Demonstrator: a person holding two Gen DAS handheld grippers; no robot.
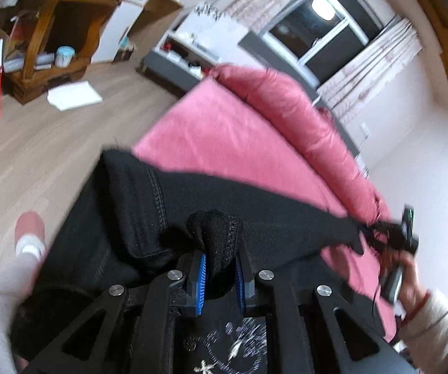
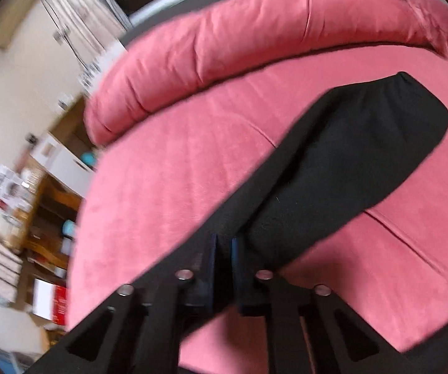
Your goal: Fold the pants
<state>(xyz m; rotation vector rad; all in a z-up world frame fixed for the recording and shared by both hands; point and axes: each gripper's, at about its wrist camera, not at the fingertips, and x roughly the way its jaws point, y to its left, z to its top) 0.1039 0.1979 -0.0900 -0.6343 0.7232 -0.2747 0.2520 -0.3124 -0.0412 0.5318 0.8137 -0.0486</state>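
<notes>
- Left wrist view: left claw (image 1: pixel 220 277) clenched on a bunched hem or edge of the black pants (image 1: pixel 149 218), blue pads (image 1: pixel 200 280) nearly together with only the wad of cloth between them.
- Pants stretched taut from 6 o'clock out toward 3 o'clock, where the right claw (image 1: pixel 385 233) pinches the other end; likely held apart this way to pull the cloth flat before laying it down.
- Pink bed (image 1: pixel 224 134) beyond at 12 o'clock, rolled quilt (image 1: pixel 286 106) along its far side, wood floor (image 1: pixel 37 143) at 9 o'clock; a slippered foot (image 1: pixel 30 233) at 8 o'clock, partly behind the hanging cloth.
- Right wrist view: right claw (image 2: pixel 224 258) closed to a narrow slot on dark cloth, grasping the pants (image 2: pixel 348 155) at their near end; pads in shadow, so exact contact hard to read.
- Far part of the pants lying flat on the bed (image 2: pixel 177 180) toward 1 o'clock, elastic waist edge farthest away; near part lifted off the bed.
- Judged stage: early, spreading or first fold, nothing neatly folded yet.
</notes>
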